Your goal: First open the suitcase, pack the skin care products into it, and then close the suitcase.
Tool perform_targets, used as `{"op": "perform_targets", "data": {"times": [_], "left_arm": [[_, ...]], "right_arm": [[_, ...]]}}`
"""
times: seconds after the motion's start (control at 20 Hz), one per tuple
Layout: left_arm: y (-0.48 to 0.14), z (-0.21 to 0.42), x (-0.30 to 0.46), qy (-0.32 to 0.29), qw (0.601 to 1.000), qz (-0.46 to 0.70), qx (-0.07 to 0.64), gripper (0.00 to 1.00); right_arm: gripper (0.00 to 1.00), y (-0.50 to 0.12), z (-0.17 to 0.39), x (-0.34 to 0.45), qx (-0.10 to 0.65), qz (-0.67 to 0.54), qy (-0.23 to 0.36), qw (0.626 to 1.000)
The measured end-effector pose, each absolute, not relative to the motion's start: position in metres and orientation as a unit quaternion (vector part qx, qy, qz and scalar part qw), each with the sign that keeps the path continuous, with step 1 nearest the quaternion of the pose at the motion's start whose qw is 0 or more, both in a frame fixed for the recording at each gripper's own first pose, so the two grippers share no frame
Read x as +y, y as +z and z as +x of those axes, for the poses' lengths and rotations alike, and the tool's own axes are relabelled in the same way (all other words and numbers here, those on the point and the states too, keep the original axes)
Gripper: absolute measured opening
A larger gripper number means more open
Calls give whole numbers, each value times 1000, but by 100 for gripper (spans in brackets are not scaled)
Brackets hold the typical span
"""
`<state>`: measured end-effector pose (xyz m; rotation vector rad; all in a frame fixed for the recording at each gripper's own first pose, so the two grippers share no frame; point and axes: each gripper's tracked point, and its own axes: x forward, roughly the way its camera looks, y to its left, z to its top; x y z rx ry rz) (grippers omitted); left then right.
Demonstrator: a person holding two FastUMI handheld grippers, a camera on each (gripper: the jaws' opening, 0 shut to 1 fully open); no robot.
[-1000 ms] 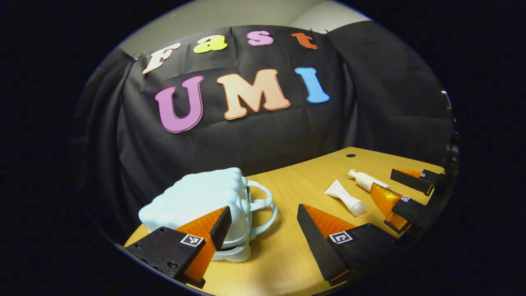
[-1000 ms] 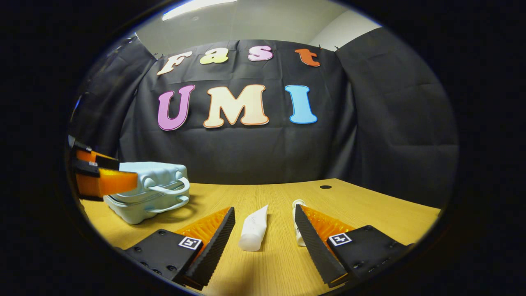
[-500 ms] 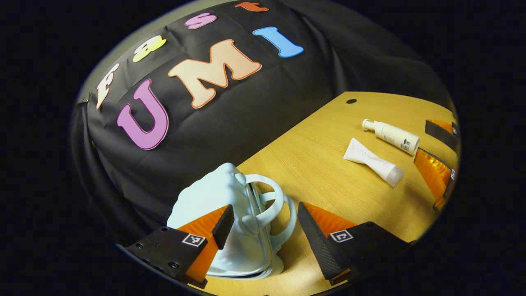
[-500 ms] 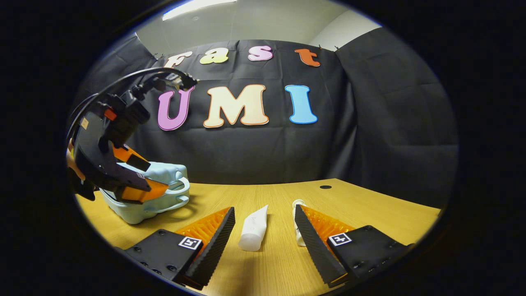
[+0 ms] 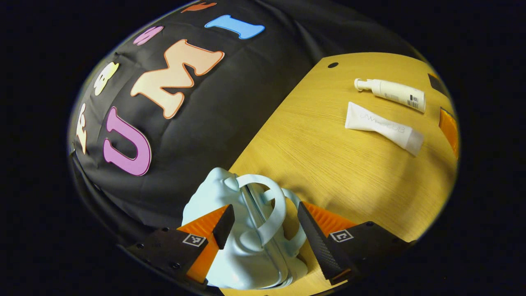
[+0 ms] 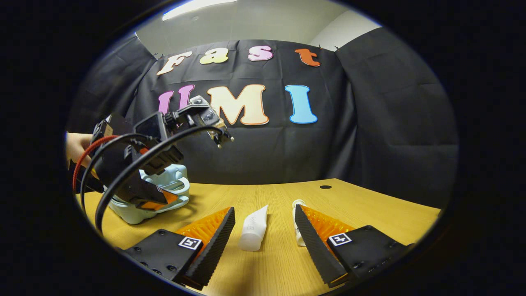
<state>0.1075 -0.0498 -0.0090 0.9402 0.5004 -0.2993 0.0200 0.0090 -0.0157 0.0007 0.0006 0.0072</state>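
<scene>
Fingers of the left claw (image 5: 265, 230) stand wide apart at the bottom of the left gripper view, one on each side of the pale blue suitcase (image 5: 246, 242), pressing on nothing. The suitcase lies shut near the surface's left edge, close to the black cloth wall (image 5: 213, 123), with its two looped handles (image 5: 273, 207) rising between the claw's fingers. Whether either finger touches the shell cannot be told. Past the suitcase the wooden surface (image 5: 328, 160) runs bare toward the far right, where a white tube (image 5: 382, 128) and a white pump bottle (image 5: 390, 91) lie side by side, well apart from the suitcase. A small dark hole (image 5: 333, 65) marks the surface near its back edge.

In the right gripper view, the right claw (image 6: 265, 236) is also spread wide and holds nothing, low over the surface (image 6: 263, 271). The white tube (image 6: 252, 230) lies flat between its fingers, cap end nearest the camera. The pump bottle (image 6: 299, 222) lies just beside the tube, mostly hidden behind the right-hand finger (image 6: 314, 242), its pump end pointing toward the back edge. Farther off at the left, the left claw (image 6: 154, 197) reaches down over the suitcase (image 6: 164, 193), with black and red cables looping from its body and a hand (image 6: 76, 146) behind it. The hole (image 6: 325, 187) sits at the back of the surface, before the cloth wall (image 6: 370, 135).
</scene>
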Motion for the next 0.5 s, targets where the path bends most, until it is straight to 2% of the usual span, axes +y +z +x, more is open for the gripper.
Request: {"op": "perform_targets", "data": {"times": [0.2,0.4,0.45,0.5], "left_arm": [[-20,115,-48,-135,841,461,250,93],[-25,125,-41,-119,832,479,255,83],[-28,128,-40,-116,830,482,256,75],[-29,128,-38,-116,828,484,258,72]], "right_arm": [[96,-16,21,9,0,1,4,1000],[96,-16,20,9,0,1,4,1000],[96,-16,20,9,0,0,4,1000],[96,-16,20,9,0,1,4,1000]]}}
